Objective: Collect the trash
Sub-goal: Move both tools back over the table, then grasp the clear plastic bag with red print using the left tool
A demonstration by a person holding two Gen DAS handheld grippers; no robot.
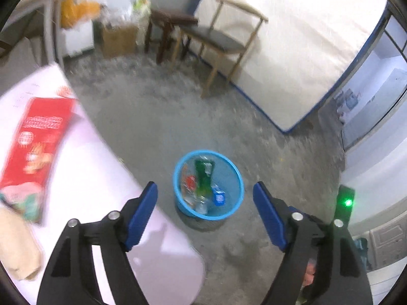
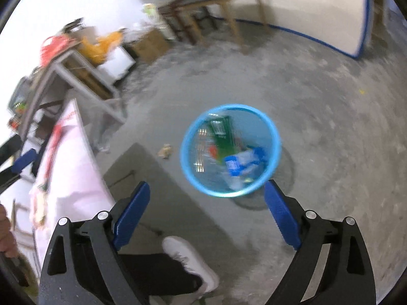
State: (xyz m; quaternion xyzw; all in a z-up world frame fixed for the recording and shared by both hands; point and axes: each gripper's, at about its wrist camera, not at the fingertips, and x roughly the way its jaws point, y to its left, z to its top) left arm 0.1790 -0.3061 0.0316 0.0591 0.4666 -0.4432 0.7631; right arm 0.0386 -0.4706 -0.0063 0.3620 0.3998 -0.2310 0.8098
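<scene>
Trash sits in the blue mesh wastebasket (image 1: 230, 175) on the concrete floor (image 1: 157, 117), incl. a green packet (image 1: 202, 175) and a blue-white carton (image 1: 219, 197); one crumpled scrap (image 2: 165, 150) lies on the floor near the basket. Left hand-held gripper (image 1: 205, 186) and right hand-held gripper (image 2: 206, 187) both hang above the basket w/ jaws spread wide, nothing between them. Red snack bag (image 1: 35, 142) lies on the white table (image 1: 96, 178) just beside.
</scene>
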